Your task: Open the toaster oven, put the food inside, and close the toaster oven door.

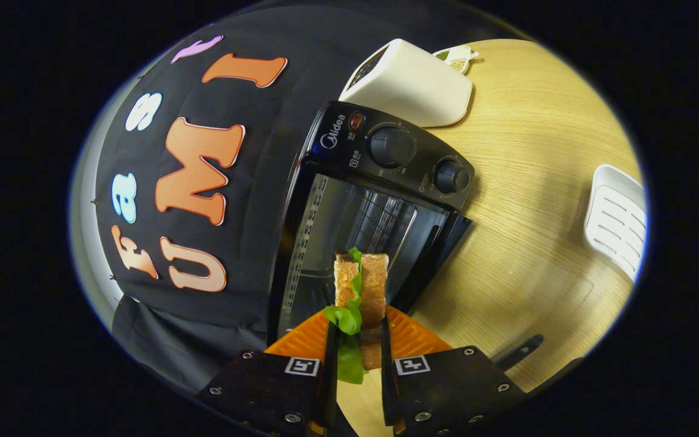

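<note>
My gripper (pixel 355 337) is shut on a sandwich (pixel 361 291) of two toast slices with green lettuce between them, held on edge between both fingers. The sandwich sticks out ahead of the fingertips, just in front of the black toaster oven (pixel 386 182). The oven's door hangs open, and its dark cavity (pixel 355 224) with a wire rack shows right beyond the sandwich. Two knobs (pixel 392 147) sit on the oven's control panel. The whole view is tilted.
A white toaster (pixel 413 82) stands behind the oven on the wooden table (pixel 537 212). A white slotted tray (pixel 616 221) lies off to the side. A small packet (pixel 459 57) sits beyond the white toaster. Black cloth (pixel 204 182) backs the oven.
</note>
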The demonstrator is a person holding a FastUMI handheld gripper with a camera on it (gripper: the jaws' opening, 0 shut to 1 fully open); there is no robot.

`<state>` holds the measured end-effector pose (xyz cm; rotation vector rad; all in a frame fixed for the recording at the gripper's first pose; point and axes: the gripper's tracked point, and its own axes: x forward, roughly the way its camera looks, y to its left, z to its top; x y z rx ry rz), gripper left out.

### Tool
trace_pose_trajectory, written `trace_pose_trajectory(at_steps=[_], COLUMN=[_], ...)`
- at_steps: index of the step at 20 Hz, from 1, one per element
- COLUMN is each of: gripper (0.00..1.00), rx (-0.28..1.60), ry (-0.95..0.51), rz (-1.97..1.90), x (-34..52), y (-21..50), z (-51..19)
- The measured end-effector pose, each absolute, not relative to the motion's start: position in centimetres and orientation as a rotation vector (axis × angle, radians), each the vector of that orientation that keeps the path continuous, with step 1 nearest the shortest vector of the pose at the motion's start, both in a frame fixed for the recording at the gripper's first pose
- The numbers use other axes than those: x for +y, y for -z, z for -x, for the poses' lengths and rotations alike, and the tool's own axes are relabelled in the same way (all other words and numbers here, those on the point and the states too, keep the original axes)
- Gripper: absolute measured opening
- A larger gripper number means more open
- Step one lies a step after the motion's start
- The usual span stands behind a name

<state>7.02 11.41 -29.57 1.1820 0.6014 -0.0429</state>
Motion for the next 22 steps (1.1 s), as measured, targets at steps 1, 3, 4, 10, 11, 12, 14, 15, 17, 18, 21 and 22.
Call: trace_pose_trajectory(at_steps=[1,3,4,10,11,12,14,15,17,18,21,22], gripper=[0.31,0.31,0.31,0.33,0.36,0.36,0.42,0.46,0.59,0.60,0.72,0.85], rx=[0.591,0.569,0.551,0.486,0.484,0.484,0.513,0.518,0.552,0.560,0.623,0.630], ry=[0.049,0.071,0.082,0.150,0.165,0.180,0.199,0.178,0.170,0.171,0.185,0.180], rz=[-1.198,-1.215,-1.217,-1.258,-1.268,-1.270,-1.255,-1.249,-1.186,-1.165,-1.138,-1.125], x=[11.6,11.9,12.0,12.7,12.9,13.1,14.0,14.7,15.5,15.6,15.9,15.7], y=[29.7,29.8,30.0,30.7,31.0,31.2,31.8,31.6,31.9,31.6,32.4,32.2], z=[-7.5,-8.3,-8.9,-12.2,-12.8,-13.4,-13.9,-14.4,-13.8,-13.5,-12.0,-11.6])
